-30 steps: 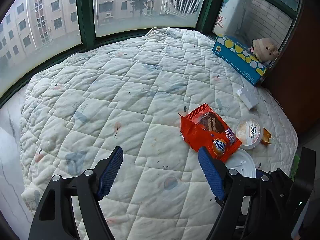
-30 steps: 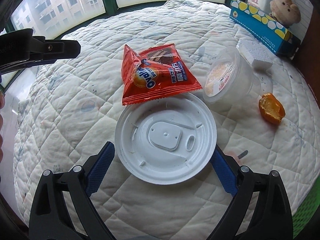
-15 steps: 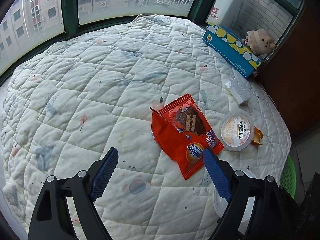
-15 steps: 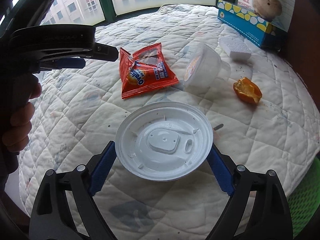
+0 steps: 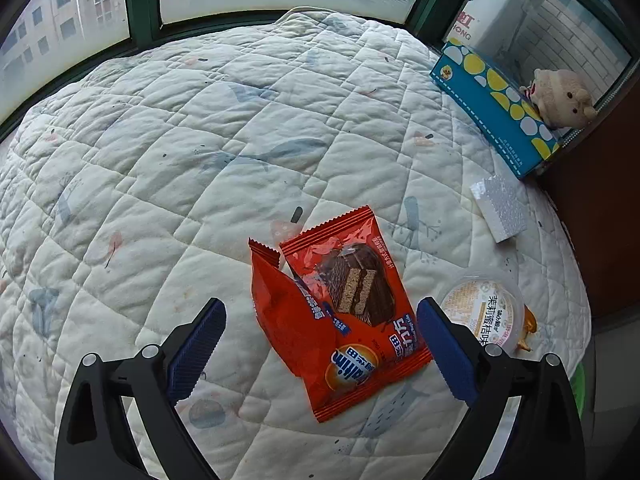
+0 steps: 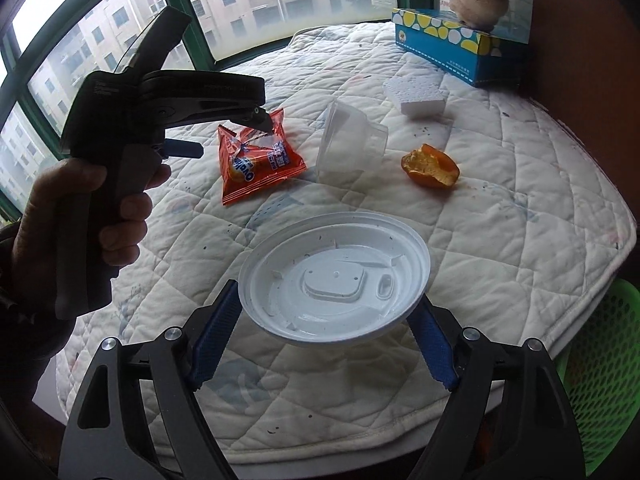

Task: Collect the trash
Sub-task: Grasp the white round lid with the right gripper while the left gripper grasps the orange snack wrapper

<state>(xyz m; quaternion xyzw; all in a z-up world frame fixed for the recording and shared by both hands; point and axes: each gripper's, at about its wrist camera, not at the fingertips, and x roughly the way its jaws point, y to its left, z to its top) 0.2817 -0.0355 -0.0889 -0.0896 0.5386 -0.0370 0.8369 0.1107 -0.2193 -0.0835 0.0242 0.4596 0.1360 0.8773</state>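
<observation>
An orange-red snack wrapper (image 5: 340, 312) (image 6: 256, 160) lies on the white quilt (image 5: 200, 160). My left gripper (image 5: 320, 320) hangs just above it, pointing steeply down. Its jaws are opening and straddle the wrapper without touching it. My right gripper (image 6: 326, 300) has a white plastic lid (image 6: 336, 276) between its blue pads. Those jaws are closing on the rim, and the lid is held a little above the quilt near the front edge. A clear plastic cup (image 6: 348, 140) (image 5: 484, 312) lies on its side right of the wrapper, with an orange peel (image 6: 430, 166) beyond it.
A white foam block (image 5: 498, 208), a blue tissue box (image 5: 492, 108) and a plush toy (image 5: 560, 96) sit at the far right by the window. A green mesh basket (image 6: 600, 368) stands below the quilt's right edge. A hand (image 6: 80, 200) holds the left gripper's handle.
My left gripper has swung right and down over the wrapper, and its jaws have widened. My right gripper has closed in on the lid, lifted it off the quilt and drawn back.
</observation>
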